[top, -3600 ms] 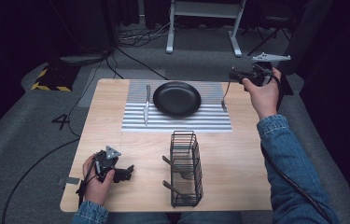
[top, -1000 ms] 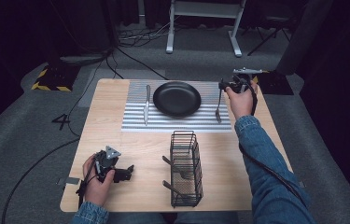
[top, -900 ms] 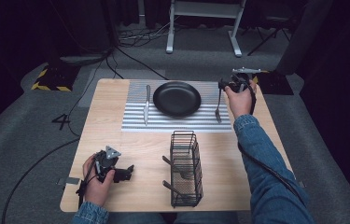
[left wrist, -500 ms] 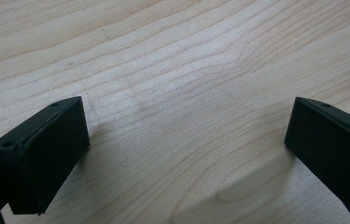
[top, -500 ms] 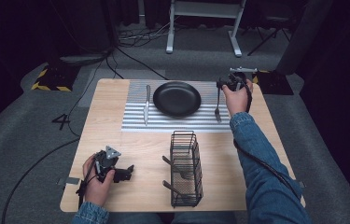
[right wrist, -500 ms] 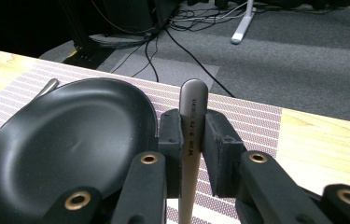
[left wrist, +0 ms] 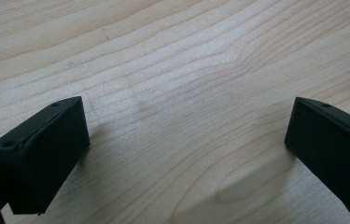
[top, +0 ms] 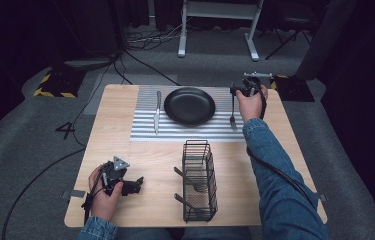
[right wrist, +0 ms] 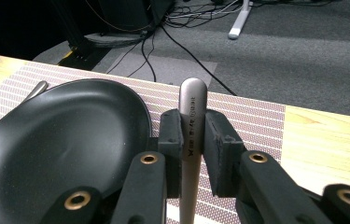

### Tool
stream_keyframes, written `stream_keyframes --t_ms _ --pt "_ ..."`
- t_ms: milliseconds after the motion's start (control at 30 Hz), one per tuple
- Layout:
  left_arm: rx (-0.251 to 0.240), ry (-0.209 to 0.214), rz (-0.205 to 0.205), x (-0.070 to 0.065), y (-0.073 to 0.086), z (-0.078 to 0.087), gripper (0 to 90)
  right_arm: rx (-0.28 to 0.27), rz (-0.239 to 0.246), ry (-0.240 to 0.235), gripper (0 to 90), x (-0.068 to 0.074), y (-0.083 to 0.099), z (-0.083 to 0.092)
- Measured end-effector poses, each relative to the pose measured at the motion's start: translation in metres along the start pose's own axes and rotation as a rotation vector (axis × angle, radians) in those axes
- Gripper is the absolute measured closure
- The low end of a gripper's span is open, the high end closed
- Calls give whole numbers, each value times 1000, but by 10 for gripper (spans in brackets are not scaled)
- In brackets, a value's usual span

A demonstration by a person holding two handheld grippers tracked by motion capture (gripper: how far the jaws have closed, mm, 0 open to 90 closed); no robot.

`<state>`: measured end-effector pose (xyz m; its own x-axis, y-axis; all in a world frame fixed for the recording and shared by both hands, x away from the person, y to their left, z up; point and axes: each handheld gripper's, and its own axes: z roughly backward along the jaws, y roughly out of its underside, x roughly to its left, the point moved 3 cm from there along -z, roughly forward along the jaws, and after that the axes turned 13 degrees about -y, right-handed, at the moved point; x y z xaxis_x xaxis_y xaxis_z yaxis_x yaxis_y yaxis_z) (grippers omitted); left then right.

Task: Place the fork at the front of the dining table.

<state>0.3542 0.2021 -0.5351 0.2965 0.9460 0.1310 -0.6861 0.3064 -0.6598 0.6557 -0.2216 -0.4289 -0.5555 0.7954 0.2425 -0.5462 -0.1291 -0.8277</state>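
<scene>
- Fork lay in the high view at the upper right of the frame, on the striped mat just right of the black plate, tines toward the near edge of the mat.
- The right gripper sat at the fork's far end, held by the right hand, a denim sleeve running down to the lower right.
- A knife lay on the mat left of the plate.
- A wire basket stood at lower centre on the table, holding dark utensils I could not identify.
- The left gripper rested at lower left in the left hand, well apart from the basket.
- In the left gripper view, the two jaws stood spread wide at the frame's lower corners over bare wood, nothing between them.
- In the right gripper view, the jaws pinched the fork's handle at centre; the handle's rounded end rose above them.
- The plate filled the left, touching the mat; the knife's tip showed at upper left.
</scene>
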Motion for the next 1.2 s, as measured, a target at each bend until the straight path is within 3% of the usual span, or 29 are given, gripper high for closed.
stream_keyframes --t_ms 633,1000,1200 --pt "0 1 3 0 0 0 0 8 -38 38 766 -6 0 0" --pt "-1 1 2 0 0 0 0 8 -23 40 735 -7 1 4" --pt "-1 0 0 0 0 0 0 54 3 45 706 -11 19 10"
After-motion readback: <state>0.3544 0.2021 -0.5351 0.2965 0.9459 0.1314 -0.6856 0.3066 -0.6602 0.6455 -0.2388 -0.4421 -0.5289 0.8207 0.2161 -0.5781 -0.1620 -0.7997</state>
